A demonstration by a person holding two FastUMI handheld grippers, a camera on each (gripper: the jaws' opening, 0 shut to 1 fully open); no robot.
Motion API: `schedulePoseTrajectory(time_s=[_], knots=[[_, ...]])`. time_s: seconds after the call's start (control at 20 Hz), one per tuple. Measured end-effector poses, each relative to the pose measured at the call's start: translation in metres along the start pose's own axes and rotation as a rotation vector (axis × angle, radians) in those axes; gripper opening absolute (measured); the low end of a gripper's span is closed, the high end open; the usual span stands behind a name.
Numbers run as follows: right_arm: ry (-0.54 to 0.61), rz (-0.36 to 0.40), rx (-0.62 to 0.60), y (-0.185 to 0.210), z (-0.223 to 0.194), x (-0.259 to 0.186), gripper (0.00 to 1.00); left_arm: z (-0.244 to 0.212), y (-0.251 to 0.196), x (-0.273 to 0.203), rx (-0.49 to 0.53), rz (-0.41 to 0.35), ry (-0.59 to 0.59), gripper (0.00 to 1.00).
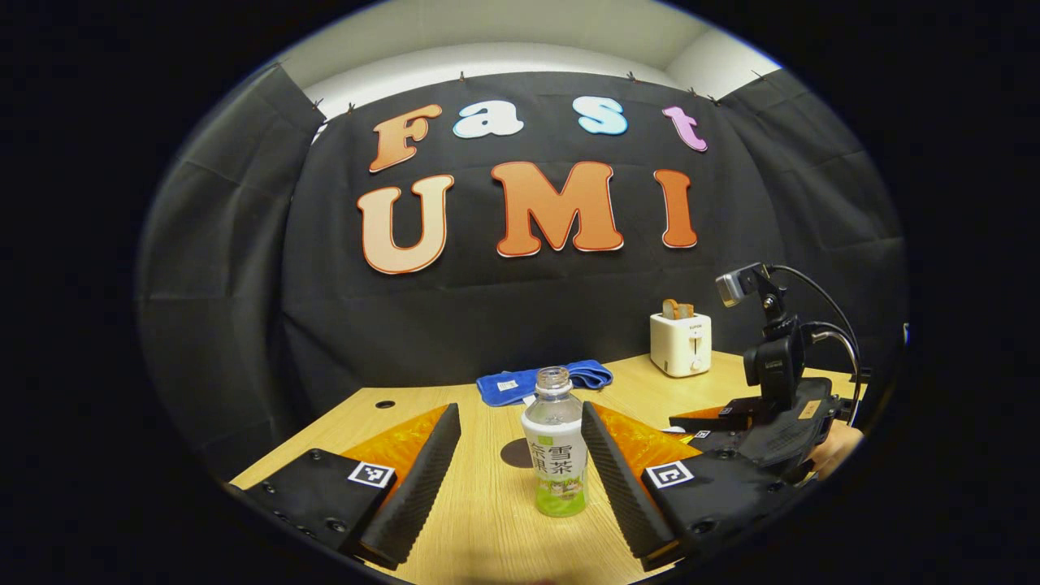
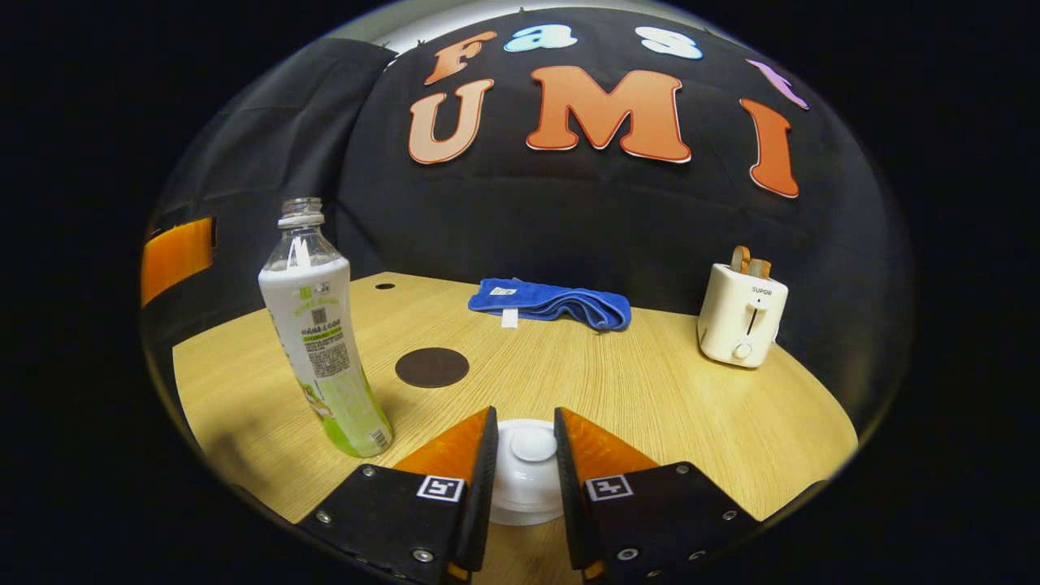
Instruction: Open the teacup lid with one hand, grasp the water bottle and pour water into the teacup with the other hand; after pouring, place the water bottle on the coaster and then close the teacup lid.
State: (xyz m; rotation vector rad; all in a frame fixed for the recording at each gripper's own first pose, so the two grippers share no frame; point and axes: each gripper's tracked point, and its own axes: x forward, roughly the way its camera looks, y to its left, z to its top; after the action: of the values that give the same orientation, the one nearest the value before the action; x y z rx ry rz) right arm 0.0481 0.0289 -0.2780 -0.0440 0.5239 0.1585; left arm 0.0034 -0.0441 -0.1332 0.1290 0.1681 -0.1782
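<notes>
An uncapped water bottle (image 1: 554, 455) with a white and green label stands upright on the wooden table (image 1: 487, 528). It sits between the wide-apart fingers of my left gripper (image 1: 520, 409), which is open and not touching it. A dark round coaster (image 1: 514, 452) lies just behind the bottle. In the right gripper view the bottle (image 2: 325, 341) is at the left, the coaster (image 2: 431, 366) beside it. My right gripper (image 2: 526, 416) is closed around the knob of the white teacup lid (image 2: 528, 479); the cup beneath is hidden. The right gripper (image 1: 764, 431) also shows at the right of the left gripper view.
A folded blue towel (image 2: 552, 301) lies at the back of the table (image 2: 650, 390). A white toaster (image 2: 741, 315) holding bread stands at the back right. The booth's black cloth wall closes the far side.
</notes>
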Motion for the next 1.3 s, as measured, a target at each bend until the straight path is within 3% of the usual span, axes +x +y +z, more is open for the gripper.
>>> schedulePoseTrajectory(time_s=[0.2,0.45,0.75,1.1,1.3], knots=[[-0.004,0.010,0.000,-0.003,0.001,0.001,0.26,-0.010,-0.010,0.001,0.026,-0.020,0.030,0.97],[0.015,0.018,0.079,-0.009,0.001,-0.002,0.23,-0.018,-0.025,0.004,0.027,-0.051,0.049,0.96],[-0.039,0.001,0.087,-0.021,0.019,-0.015,0.20,-0.042,-0.042,0.011,0.001,-0.084,0.125,1.00],[-0.078,-0.016,0.103,-0.033,0.042,-0.029,0.20,-0.069,-0.037,0.036,-0.037,-0.078,0.188,0.96],[-0.112,-0.020,0.101,-0.037,0.059,-0.044,0.20,-0.092,-0.038,0.053,-0.094,-0.082,0.228,1.00]])
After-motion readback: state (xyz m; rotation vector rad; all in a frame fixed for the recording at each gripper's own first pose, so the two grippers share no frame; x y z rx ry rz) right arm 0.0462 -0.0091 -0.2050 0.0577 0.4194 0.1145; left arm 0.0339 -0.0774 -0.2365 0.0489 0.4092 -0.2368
